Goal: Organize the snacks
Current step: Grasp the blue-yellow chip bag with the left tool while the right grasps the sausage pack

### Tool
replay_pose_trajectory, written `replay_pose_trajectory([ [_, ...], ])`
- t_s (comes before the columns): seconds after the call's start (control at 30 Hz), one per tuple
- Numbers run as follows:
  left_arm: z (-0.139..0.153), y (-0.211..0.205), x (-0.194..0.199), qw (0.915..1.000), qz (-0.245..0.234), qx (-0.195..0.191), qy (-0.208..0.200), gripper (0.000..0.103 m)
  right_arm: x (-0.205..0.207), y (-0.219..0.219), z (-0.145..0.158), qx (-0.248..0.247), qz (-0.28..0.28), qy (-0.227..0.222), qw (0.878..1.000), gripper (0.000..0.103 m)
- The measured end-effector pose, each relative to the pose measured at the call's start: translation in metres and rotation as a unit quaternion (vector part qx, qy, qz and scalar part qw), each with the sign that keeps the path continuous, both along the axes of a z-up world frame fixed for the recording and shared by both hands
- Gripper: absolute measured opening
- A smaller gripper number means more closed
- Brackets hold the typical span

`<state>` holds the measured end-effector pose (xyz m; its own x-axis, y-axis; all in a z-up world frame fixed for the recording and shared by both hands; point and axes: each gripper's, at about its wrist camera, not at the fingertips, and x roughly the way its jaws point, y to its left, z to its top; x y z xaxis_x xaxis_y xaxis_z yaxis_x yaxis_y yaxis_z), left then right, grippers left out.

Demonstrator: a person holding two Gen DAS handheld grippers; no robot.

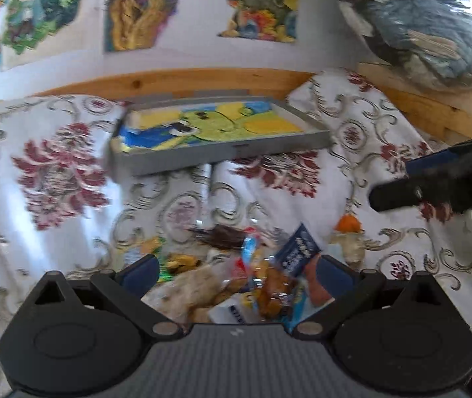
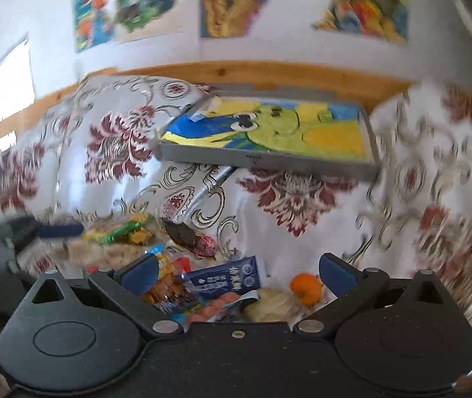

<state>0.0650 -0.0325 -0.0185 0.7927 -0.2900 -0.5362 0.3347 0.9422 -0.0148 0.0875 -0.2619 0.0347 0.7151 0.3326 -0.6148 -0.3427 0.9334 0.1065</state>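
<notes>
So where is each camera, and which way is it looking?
Left wrist: rides on the left gripper, looking forward over the snack pile toward the gray tray; its open fingers show, with the right gripper on the right.
Right wrist: rides on the right gripper, facing the same way; its open fingers show, with the left gripper blurred at left.
Both share: the tray, the dark blue packet and the orange fruit.
</notes>
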Motion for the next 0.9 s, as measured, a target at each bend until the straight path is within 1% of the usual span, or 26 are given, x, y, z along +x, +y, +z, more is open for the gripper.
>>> replay_pose_trajectory([
  [0.13,-0.015,-0.005,0.014,0.9993,-0.023,-0.008,0.026,0.102,0.019,-0.005,-0.007,0.045,-0.004,0.040,0.998,0.102],
  [0.2,-0.022,-0.007,0.019,0.9987,-0.028,-0.010,0.041,0.102,0.029,-0.007,-0.015,0.081,-0.010,0.079,0.994,0.102],
  [0.27,-0.027,-0.008,0.022,0.9982,-0.031,-0.011,0.049,0.102,0.039,-0.010,-0.025,0.119,-0.017,0.133,0.984,0.102],
  [0.33,-0.029,-0.009,0.023,0.9979,-0.034,-0.014,0.055,0.102,0.044,-0.012,-0.034,0.151,-0.024,0.180,0.972,0.102],
  [0.37,-0.030,-0.008,0.023,0.9975,-0.036,-0.017,0.058,0.102,0.047,-0.014,-0.039,0.171,-0.028,0.203,0.964,0.102],
  [0.47,-0.031,-0.007,0.024,0.9963,-0.044,-0.027,0.069,0.097,0.052,-0.019,-0.049,0.210,-0.043,0.243,0.946,0.097],
  [0.53,-0.031,-0.008,0.024,0.9955,-0.047,-0.029,0.077,0.095,0.055,-0.020,-0.053,0.222,-0.051,0.260,0.938,0.095],
  [0.6,-0.031,-0.007,0.025,0.9950,-0.049,-0.032,0.081,0.092,0.058,-0.019,-0.058,0.225,-0.054,0.270,0.935,0.093],
  [0.73,-0.032,-0.006,0.025,0.9948,-0.046,-0.036,0.084,0.090,0.061,-0.015,-0.064,0.225,-0.052,0.277,0.933,0.083],
  [0.8,-0.031,-0.005,0.026,0.9947,-0.047,-0.038,0.083,0.085,0.063,-0.014,-0.068,0.228,-0.052,0.279,0.932,0.077],
  [0.87,-0.031,-0.006,0.026,0.9944,-0.050,-0.041,0.083,0.080,0.065,-0.013,-0.072,0.230,-0.055,0.280,0.930,0.069],
  [0.9,-0.031,-0.006,0.026,0.9942,-0.053,-0.043,0.083,0.079,0.066,-0.012,-0.074,0.230,-0.056,0.281,0.930,0.068],
])
